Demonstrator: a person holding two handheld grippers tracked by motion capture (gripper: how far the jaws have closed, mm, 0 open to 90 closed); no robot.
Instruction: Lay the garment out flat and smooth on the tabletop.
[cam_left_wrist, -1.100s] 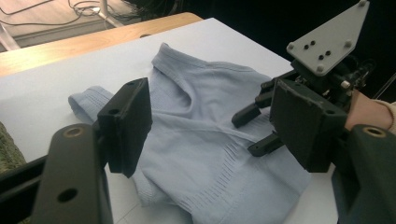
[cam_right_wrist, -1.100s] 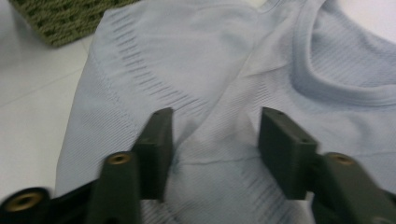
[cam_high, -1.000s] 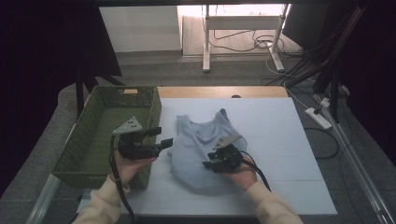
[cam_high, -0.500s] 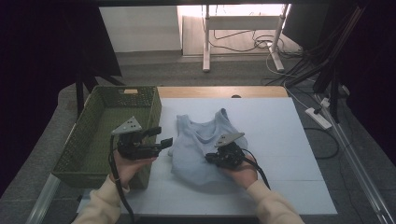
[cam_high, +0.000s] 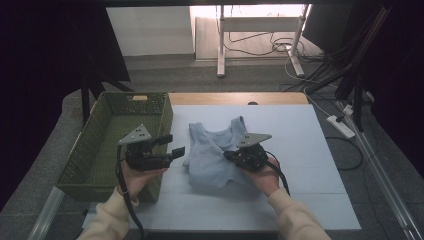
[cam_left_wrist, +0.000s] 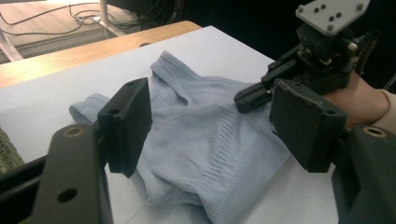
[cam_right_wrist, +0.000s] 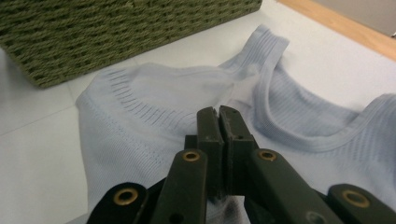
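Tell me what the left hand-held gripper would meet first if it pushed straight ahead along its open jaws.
Most likely the crumpled pale blue ribbed tank top on the white table cover: the left hand-held gripper frames it between its jaws. The right hand-held gripper sits beyond, pinching the fabric. Depth is unclear.

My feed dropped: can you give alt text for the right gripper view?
The right gripper has its jaws shut, pinching a fold of the light blue tank top that lies on the white table. A green woven basket stands behind it.

Dim, dark-edged scene lit from the far doorway; close-ups soft.
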